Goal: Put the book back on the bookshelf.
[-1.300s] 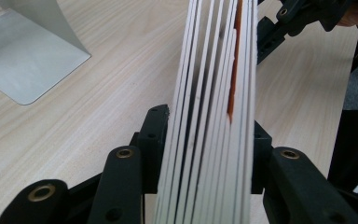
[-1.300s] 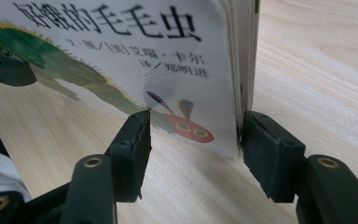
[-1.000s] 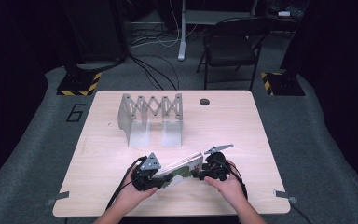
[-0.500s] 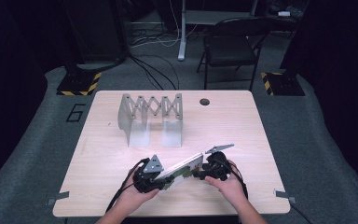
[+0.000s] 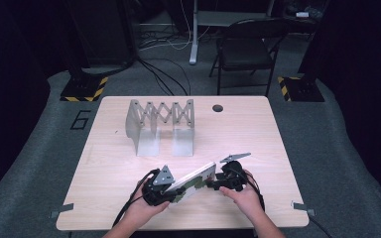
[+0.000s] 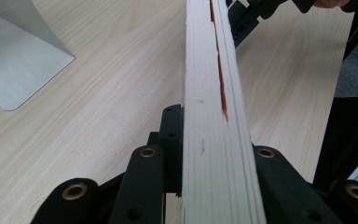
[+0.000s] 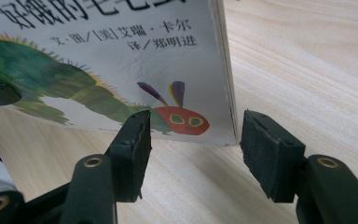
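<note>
Wooden table (image 5: 129,208), left claw (image 6: 214,154) just clamped tighter on picture book (image 5: 191,181), right claw (image 7: 193,154) seemingly released, unmoved.

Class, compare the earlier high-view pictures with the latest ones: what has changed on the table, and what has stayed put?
The left gripper has just closed its jaws on the book. The right gripper, the hands and the metal book rack stayed as they were.

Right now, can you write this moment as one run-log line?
left hand-held gripper: shut on book | right hand-held gripper: open, at book corner | metal rack: farther back on table
</note>
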`<state>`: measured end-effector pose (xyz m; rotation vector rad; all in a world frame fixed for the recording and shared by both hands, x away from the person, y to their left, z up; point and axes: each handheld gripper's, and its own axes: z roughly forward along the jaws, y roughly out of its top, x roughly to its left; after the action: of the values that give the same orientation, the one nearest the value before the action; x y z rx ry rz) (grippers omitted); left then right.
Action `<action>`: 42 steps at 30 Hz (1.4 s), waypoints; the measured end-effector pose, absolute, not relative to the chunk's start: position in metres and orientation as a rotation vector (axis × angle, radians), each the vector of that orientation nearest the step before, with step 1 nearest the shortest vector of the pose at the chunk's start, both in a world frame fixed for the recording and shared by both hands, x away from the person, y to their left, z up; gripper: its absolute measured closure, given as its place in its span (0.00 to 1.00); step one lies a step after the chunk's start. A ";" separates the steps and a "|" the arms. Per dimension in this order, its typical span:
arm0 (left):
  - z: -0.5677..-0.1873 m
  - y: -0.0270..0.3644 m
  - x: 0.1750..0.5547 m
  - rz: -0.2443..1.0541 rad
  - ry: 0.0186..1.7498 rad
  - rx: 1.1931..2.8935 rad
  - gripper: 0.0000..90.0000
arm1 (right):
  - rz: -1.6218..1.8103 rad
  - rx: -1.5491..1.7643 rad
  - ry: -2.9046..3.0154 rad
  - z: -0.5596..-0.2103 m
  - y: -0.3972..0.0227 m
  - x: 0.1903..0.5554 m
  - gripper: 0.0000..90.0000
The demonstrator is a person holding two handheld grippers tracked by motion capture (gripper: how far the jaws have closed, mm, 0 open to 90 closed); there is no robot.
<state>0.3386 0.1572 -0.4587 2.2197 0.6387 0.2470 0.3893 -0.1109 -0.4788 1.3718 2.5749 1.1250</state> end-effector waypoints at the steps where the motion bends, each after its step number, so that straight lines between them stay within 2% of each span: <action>1: -0.459 0.156 0.338 0.247 0.646 2.216 0.84 | 1.123 1.372 2.576 -0.479 -0.111 0.389 0.48; 21: -0.448 0.146 0.346 0.208 0.691 2.288 0.79 | 1.137 1.372 2.570 -0.479 -0.112 0.390 0.48; 29: -0.445 0.142 0.347 0.213 0.685 2.315 0.83 | 1.135 1.375 2.573 -0.478 -0.113 0.390 0.48; 42: -0.436 0.141 0.350 0.222 0.674 2.342 0.84 | 1.156 1.395 2.553 -0.477 -0.118 0.391 0.48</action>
<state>0.3501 0.1408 -0.4357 2.3420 0.6743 0.2217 0.3912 -0.1179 -0.4775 1.3945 2.5533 1.1564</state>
